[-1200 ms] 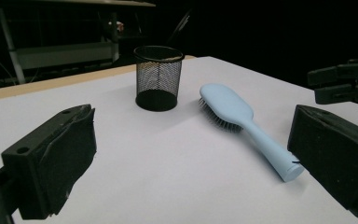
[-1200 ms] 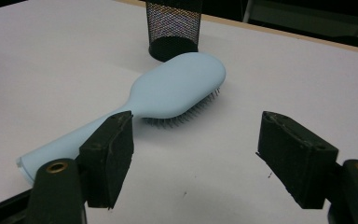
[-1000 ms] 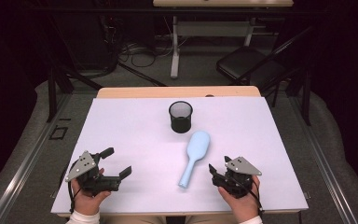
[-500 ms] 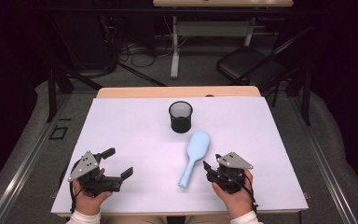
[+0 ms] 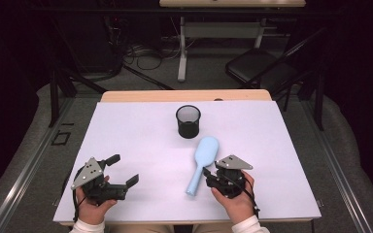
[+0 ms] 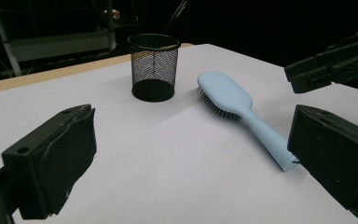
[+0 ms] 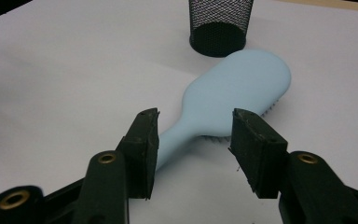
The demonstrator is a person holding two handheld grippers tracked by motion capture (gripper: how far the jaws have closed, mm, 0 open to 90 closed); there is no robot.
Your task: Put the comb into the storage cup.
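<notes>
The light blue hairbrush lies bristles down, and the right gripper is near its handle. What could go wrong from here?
1. The right gripper has been closing, but its pads do not yet press the hairbrush; the smooth, narrow handle may slip sideways.
2. The heavy head lies far from the jaws, so the brush could tip when lifted.
3. The mesh cup stands just beyond the head; a push forward might knock it.

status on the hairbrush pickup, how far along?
Done: nothing yet; the blue hairbrush lies bristles down on the white table, beside the mesh cup. In hand: the right gripper has just been closing, jaws astride the handle, pads not pressing it. Left: grip and lift. The left gripper waits open, off to the side.
</notes>
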